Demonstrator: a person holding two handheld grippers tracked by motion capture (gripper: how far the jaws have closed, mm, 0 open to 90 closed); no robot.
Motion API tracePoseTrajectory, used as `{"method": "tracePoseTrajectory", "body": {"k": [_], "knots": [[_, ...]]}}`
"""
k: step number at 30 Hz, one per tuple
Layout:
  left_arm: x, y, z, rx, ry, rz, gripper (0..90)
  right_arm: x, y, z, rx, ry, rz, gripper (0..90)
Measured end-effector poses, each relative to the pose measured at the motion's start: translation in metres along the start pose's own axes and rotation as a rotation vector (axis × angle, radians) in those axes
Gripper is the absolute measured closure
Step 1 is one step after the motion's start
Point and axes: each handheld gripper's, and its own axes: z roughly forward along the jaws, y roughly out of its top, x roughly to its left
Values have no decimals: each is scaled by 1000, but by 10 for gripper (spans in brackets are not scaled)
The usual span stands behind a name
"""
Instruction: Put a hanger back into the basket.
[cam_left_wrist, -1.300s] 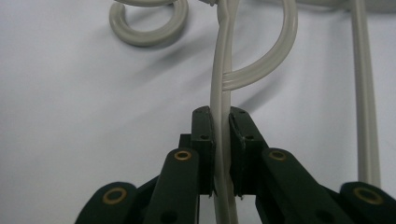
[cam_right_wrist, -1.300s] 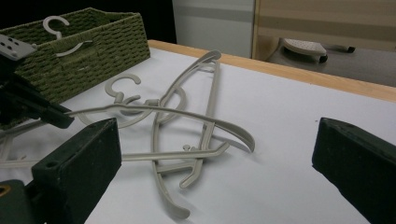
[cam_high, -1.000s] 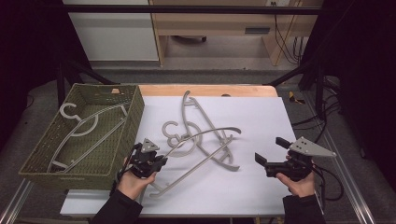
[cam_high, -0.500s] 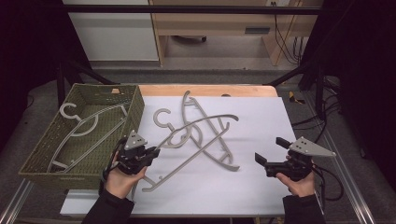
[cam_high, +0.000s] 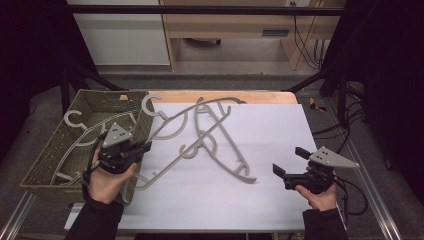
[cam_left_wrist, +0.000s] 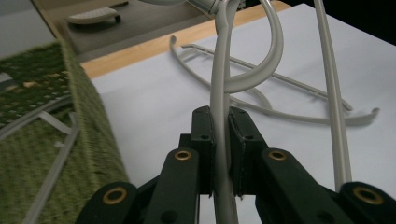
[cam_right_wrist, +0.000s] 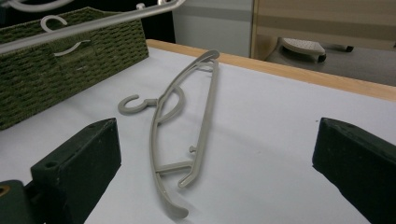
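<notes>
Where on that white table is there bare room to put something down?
The near strip of the white table, between the left gripper and the right gripper, is bare; so is the far right corner, right of the lying hanger. It is crowded beside the basket, where the held hanger slants across.

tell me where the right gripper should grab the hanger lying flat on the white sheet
Probably the straight bar of the flat hanger, near its middle, coming from above with the right gripper jaws astride it. The bar is thin and straight, with bare sheet either side; the hook end lies close under the lifted hanger.
</notes>
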Motion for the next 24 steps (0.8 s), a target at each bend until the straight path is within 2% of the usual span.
{"method": "tracePoseTrajectory", "body": {"k": [5,8,13,21,22,24], "knots": [[25,6,-9,-15,29,-9,816,0,0,1,2,-6,1,14],[41,9,-16,-13,53,3,816,0,-1,1,7,-3,-6,14],[70,10,-24,-18,104,-15,816,1,-1,3,7,-5,2,14],[109,-3,-29,1,178,-33,816,0,0,2,6,-7,0,14],[114,-5,-30,9,188,-20,816,0,0,2,6,-7,0,14],[122,-9,-30,14,198,-25,816,0,0,2,9,-7,0,14]]}}
